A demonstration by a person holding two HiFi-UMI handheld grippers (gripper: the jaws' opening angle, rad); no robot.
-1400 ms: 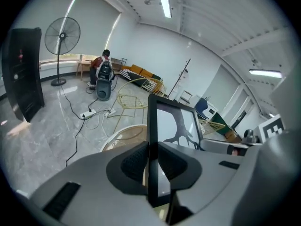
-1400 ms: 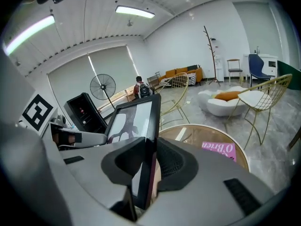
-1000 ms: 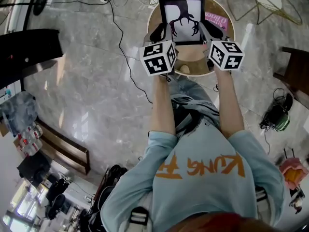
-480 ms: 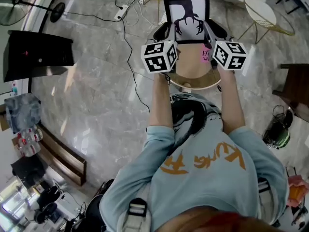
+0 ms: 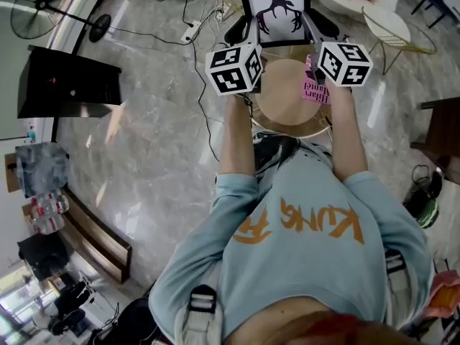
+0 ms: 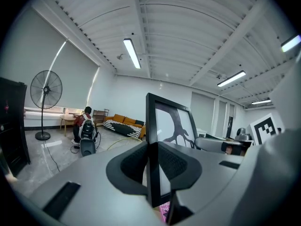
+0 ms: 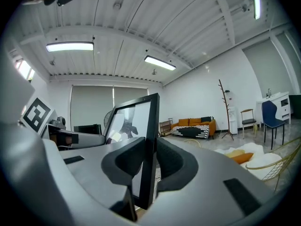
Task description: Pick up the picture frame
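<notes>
The black picture frame (image 5: 274, 11) with a dark tree print on white is held up in the air, well above the round wooden table (image 5: 282, 99). My left gripper (image 5: 246, 33) is shut on the frame's left edge (image 6: 151, 154), and my right gripper (image 5: 314, 29) is shut on its right edge (image 7: 150, 149). In both gripper views the frame stands upright, its thin black border clamped between the dark pads (image 6: 175, 164). Each gripper's marker cube (image 5: 235, 68) sits just in front of the person's hands.
A pink booklet (image 5: 316, 90) lies on the table's right side. Power cables (image 5: 194, 56) trail over the marble floor to the left. A black cabinet (image 5: 72, 81) and a standing fan (image 5: 43, 6) are at the left, and a white wire chair (image 5: 392, 27) at the right.
Both grippers have risen with the frame, lifting it off the table. The table top now shows bare below it, and the pink booklet is uncovered.
</notes>
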